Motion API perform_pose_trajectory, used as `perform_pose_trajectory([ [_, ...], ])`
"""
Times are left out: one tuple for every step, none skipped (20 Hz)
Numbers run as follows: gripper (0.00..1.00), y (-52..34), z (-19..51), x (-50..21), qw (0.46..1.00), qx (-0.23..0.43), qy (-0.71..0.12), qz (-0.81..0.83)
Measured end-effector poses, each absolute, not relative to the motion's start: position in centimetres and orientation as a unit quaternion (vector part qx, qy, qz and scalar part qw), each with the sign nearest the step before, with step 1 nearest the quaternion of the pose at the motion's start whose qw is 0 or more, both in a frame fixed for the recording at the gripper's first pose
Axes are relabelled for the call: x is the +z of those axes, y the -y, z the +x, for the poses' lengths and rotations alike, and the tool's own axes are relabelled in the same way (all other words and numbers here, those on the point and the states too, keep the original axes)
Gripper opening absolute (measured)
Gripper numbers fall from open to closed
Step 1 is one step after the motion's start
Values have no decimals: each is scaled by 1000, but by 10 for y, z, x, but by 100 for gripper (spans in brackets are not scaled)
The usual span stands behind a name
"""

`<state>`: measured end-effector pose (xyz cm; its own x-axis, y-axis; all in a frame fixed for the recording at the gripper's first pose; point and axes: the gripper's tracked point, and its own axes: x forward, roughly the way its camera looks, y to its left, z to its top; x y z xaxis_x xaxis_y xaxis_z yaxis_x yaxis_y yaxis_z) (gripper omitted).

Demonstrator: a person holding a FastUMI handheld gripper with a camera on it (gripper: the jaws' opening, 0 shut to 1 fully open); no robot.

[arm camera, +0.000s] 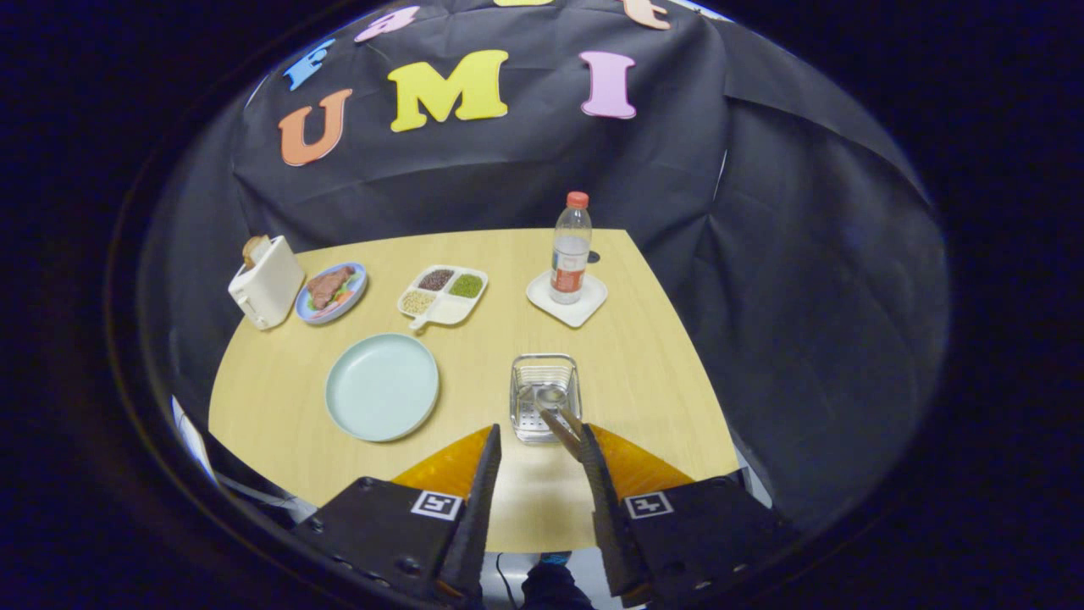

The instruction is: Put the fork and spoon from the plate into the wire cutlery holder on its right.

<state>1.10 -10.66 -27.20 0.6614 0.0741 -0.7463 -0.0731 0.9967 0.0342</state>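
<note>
The plate (382, 387) at ten o'clock lies bare – cutlery (555, 415) stands in the wire holder (544, 398) – so the task looks done, hand-held gripper (539, 449) fingers apart.

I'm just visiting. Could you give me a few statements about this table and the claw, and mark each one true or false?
1. The light blue plate has nothing on it. True.
2. The claw is shut on the water bottle. False: its fingers are apart, and the bottle stands far beyond them on a small white tray.
3. Cutlery handles lean out of the wire cutlery holder. True.
4. The toaster sits right of the holder. False: it is far to the left, beside a plate of food.
</note>
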Motion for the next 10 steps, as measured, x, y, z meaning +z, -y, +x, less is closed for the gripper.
perform_pose_trajectory([
  [58,100,11,-265,914,44,-402,5],
  [61,93,10,-258,916,46,-399,10],
  [64,86,11,-249,919,51,-390,14],
  [69,81,12,-241,923,52,-380,13],
  [70,76,13,-232,928,52,-369,10],
  [76,70,15,-221,933,53,-356,10],
  [78,62,16,-210,938,55,-341,7],
  [83,55,16,-196,944,57,-324,4],
  [87,47,17,-183,950,59,-307,0],
  [90,38,19,-168,956,60,-289,-3],
])
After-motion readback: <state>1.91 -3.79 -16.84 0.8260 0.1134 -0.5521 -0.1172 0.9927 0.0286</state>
